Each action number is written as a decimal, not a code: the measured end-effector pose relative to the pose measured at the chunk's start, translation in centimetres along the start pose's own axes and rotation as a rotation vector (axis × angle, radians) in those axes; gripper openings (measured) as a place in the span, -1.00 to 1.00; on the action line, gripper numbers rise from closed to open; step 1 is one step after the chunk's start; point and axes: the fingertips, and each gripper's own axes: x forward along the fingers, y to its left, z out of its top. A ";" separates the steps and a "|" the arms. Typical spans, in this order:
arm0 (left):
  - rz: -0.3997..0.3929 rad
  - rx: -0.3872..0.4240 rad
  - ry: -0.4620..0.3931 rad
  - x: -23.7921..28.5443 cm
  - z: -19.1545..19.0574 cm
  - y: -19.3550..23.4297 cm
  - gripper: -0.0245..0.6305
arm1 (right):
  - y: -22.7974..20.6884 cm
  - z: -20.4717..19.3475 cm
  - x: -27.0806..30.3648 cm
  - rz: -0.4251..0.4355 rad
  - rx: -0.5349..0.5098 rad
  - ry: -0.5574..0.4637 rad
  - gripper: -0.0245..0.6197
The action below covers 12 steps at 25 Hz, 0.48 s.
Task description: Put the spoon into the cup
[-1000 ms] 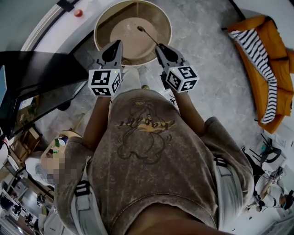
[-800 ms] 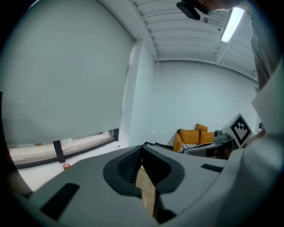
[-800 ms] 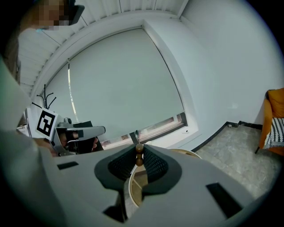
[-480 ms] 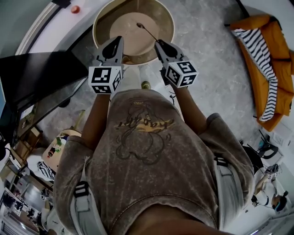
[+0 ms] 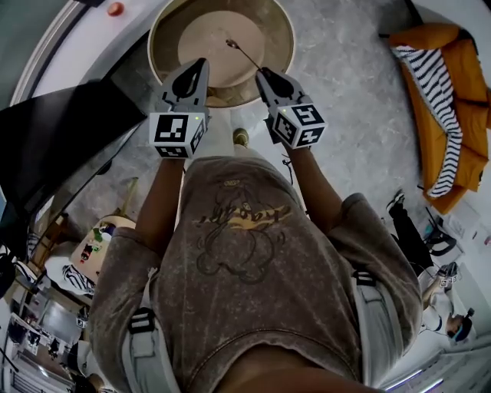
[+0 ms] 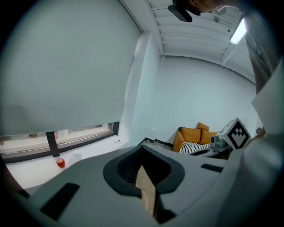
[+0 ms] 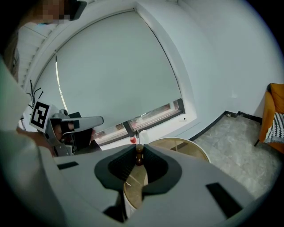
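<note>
My right gripper [image 5: 263, 73] is shut on a thin dark spoon [image 5: 242, 54], which reaches up and left over the round beige table [image 5: 285, 46]. In the right gripper view the spoon's brown beaded handle [image 7: 139, 156] sits pinched between the tips of the right gripper [image 7: 139, 150], with the table's rim [image 7: 195, 148] beyond. My left gripper [image 5: 201, 63] hangs beside it at the table's near edge, its jaws together and nothing in them; the left gripper view shows the left gripper [image 6: 143, 148] shut. I see no cup that I can be sure of.
An orange sofa with a striped cushion [image 5: 441, 92] stands at the right. A black tabletop [image 5: 54, 146] lies at the left. A small red ball [image 5: 115, 8] rests on the window sill behind the table, with a pale object [image 7: 138, 133] beside it, too small to tell.
Both grippers have moved forward and lower toward the round table. The spoon stays gripped in the right one, and its tip now reaches further over the tabletop.
</note>
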 end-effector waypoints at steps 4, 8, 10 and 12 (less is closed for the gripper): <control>-0.005 -0.023 0.017 1.5 -1.0 1.2 -0.88 | -0.3 -0.6 1.4 -0.001 0.003 0.029 -0.73; -0.014 -0.026 0.033 2.4 -1.9 2.3 -0.88 | -0.3 -1.2 2.8 0.001 0.007 0.056 -0.73; -0.015 -0.028 0.038 2.9 -2.1 2.5 -0.88 | -0.5 -1.4 3.4 0.002 0.008 0.064 -0.73; -0.016 -0.050 0.039 3.2 -2.3 2.5 -0.88 | -0.9 -1.7 4.0 0.000 0.011 0.073 -0.73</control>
